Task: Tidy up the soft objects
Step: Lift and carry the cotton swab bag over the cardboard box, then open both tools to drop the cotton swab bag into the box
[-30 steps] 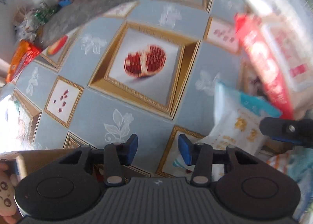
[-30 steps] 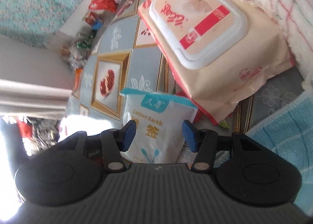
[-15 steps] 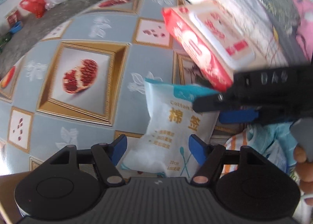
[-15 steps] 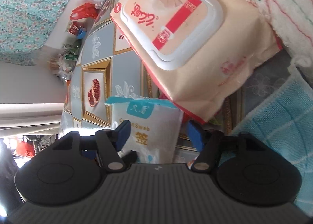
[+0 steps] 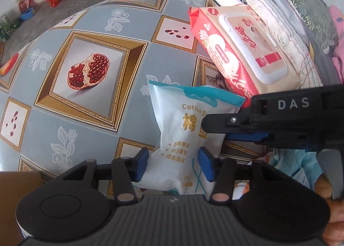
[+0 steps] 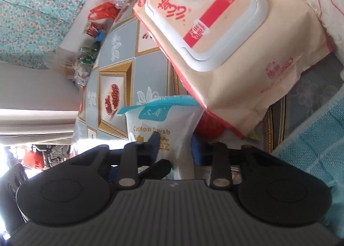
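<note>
Grasp step — swab bag (image 5: 185,138) lay on table (image 5: 150,61) beside wipes pack (image 5: 240,52). Both grippers were closing: left gripper (image 5: 173,165) and right gripper (image 6: 175,145) pinched the bag. Next: probably one lets go — lift, place.

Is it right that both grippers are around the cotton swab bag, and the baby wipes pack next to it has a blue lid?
Not quite. The lid is white, not blue, as the right wrist view shows on the baby wipes pack. The rest holds: the cotton swab bag sits between the fingers of both the left gripper and the right gripper, and both are closing on it.
</note>
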### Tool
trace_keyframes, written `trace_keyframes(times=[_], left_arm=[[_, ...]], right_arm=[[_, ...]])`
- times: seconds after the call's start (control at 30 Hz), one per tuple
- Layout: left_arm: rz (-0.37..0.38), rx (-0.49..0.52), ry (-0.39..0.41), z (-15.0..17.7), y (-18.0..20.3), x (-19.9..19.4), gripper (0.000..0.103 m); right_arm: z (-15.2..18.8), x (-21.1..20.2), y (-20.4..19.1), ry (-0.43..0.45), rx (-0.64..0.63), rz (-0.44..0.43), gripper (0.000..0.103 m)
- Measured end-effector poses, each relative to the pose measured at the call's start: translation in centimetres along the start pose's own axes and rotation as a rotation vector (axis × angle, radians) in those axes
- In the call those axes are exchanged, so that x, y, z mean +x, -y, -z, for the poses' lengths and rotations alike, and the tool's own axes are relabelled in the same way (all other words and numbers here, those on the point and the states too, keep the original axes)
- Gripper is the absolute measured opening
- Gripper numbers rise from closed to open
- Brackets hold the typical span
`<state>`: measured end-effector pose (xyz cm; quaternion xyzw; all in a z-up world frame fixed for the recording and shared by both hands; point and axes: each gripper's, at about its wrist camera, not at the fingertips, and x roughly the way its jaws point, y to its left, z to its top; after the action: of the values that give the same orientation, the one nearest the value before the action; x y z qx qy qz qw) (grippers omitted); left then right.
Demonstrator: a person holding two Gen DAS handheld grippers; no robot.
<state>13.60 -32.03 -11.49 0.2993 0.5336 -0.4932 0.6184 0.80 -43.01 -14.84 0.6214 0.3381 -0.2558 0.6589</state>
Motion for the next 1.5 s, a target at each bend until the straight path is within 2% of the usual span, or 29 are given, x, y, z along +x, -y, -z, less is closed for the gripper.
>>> trace_keyframes(times=[0.3,0.57,0.77,0.93,1.07,1.17,1.3,1.43,1.5], left_arm=[[0.001,0.001,0.072,0.3,0.5,-4.6,0.048],[-0.001,-0.057,0.154,1.1,-0.5,-11.2,0.048],[-0.026,-0.149,0.187,4.3,-3.7,-17.8,0.048],[-0.075,-0.239,0.199,8.8,-7.1,-23.0,0.048],[-0.110,-0.319,0.181,12.9,-10.1,-25.5,0.047],[-0.119,-0.382,0.150,15.8,-12.1,-25.4,0.047],[-0.089,-0.465,0.098,19.1,-14.2,-23.0,0.046],[-0.035,-0.522,0.036,21.2,-15.8,-19.3,0.042],[-0.025,-0.520,-0.002,22.0,-16.2,-17.1,0.043]], right_arm=[[0.6,-3.9,-2.0,0.047,-0.036,-0.080,0.021],[2.3,-8.7,-7.2,0.068,-0.106,-0.158,0.021],[6.6,-10.9,-13.1,0.017,-0.175,-0.236,0.021],[11.3,-10.8,-18.1,-0.074,-0.225,-0.301,0.021],[15.6,-9.5,-21.0,-0.161,-0.269,-0.309,0.021],[18.3,-7.6,-22.1,-0.224,-0.301,-0.265,0.021],[21.1,-5.3,-21.9,-0.274,-0.361,-0.167,0.021],[22.6,-4.0,-21.5,-0.280,-0.421,-0.061,0.022],[22.6,-4.1,-21.2,-0.270,-0.421,-0.049,0.024]])
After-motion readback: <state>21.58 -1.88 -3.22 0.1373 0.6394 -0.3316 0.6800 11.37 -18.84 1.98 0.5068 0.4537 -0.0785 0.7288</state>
